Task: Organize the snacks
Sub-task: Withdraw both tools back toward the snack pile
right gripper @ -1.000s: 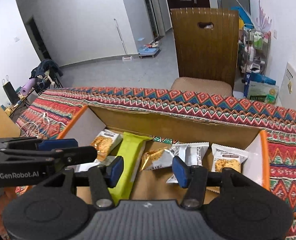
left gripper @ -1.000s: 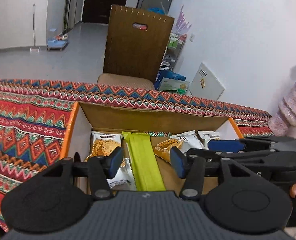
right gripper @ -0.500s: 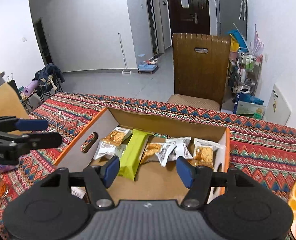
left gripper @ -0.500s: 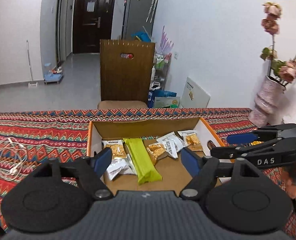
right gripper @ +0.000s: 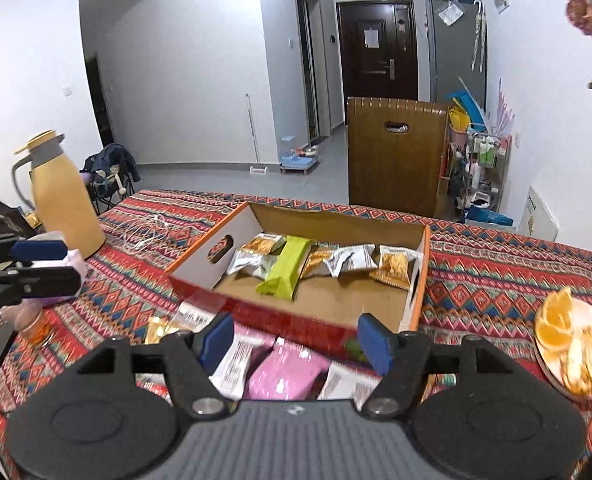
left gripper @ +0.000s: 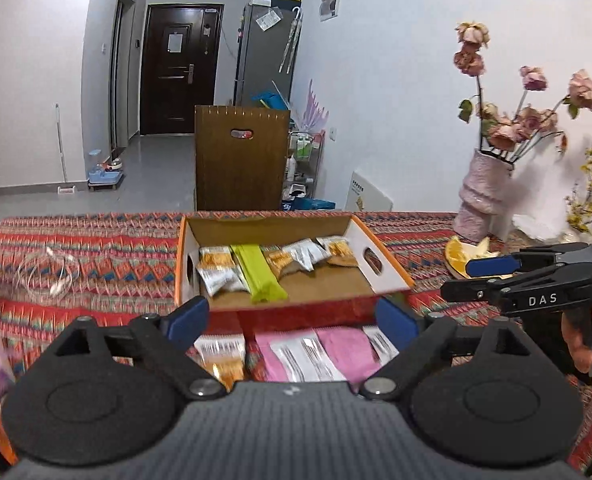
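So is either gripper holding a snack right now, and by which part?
Nothing held. The left gripper and right gripper are both empty, jaws just opening, above loose packets.

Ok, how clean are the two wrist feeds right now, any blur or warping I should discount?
Left wrist view: the box and the snacks in it are sharp; the vase and flowers smear at the right, and the walls bow from the fisheye. Right wrist view: the near box wall and the pink packet between the jaws are motion-blurred, the orange slices soft; lighting even, no glare.
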Motion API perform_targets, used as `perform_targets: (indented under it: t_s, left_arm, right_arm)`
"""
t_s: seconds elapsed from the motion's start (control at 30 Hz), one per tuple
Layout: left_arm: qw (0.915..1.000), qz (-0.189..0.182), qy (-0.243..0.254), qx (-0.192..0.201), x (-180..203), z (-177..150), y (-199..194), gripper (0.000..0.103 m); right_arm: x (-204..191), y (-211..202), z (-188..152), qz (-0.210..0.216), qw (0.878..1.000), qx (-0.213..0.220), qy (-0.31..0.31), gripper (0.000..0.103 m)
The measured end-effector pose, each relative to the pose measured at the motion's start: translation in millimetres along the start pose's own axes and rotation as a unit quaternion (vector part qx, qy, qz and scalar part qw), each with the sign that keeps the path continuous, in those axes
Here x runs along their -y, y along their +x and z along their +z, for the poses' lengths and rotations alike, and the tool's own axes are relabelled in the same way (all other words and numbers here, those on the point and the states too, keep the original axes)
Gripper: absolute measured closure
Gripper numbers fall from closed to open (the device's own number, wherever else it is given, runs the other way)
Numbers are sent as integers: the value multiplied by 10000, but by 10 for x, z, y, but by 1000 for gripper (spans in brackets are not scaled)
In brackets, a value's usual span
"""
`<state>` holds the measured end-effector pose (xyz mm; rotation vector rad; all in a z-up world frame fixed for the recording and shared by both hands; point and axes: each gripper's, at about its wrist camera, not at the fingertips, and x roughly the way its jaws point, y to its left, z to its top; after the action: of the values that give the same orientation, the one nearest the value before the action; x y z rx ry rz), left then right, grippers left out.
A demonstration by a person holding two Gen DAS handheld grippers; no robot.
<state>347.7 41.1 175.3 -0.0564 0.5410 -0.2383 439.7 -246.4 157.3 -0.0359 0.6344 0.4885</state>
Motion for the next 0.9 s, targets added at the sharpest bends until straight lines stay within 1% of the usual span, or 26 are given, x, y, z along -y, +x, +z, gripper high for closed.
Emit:
perform_targets:
  t_s: [0.1, 0.2, 0.3, 0.43, 0.5, 0.6, 0.7, 0.77, 0.8, 0.9]
  left_arm:
    - [9999, 134, 49, 95, 83, -259, -237, 9]
    - [9983, 534, 68, 237, 150, -524, -429, 8]
    - [9979, 583, -123, 234, 162, -755, -595, 8]
    - [9964, 717, -326, 304, 205, -1075, -810, 8]
    - [9959, 779, -330, 322, 245, -1248, -894, 6]
    - [9926, 1141, -203, 353, 308, -1503, -972, 4]
    - [9927, 1168, -234, 212, 309, -1708, -1007, 4]
    - [9928, 1156, -303, 109, 299, -1813, -1021, 4]
    - [9928, 1147, -346, 57, 294, -1865, -1023, 4]
    - [9929, 1117, -401, -84, 304, -2014, -1025, 4]
  right_arm:
    - [-38, -243, -266, 69, 9999, 95, 63, 33]
    - [-86, -455, -552, 13, 9997, 195, 115, 31]
    - [-129, -622, -852, -64, 9996, 235, 147, 31]
    - [-222, -795, -1309, -343, 9990, 225, 157, 31]
    - [-280, -845, -1521, -468, 9986, 193, 128, 31]
    - [-393, -908, -1825, -670, 9977, 101, 92, 31]
    - [-525, -981, -2094, -835, 9965, 95, 44, 31]
    - [-625, -1037, -2252, -1068, 9941, 198, 31, 31]
    - [-669, -1055, -2321, -1080, 9939, 217, 49, 31]
    - [-759, -1096, -2489, -906, 9955, 203, 175, 31]
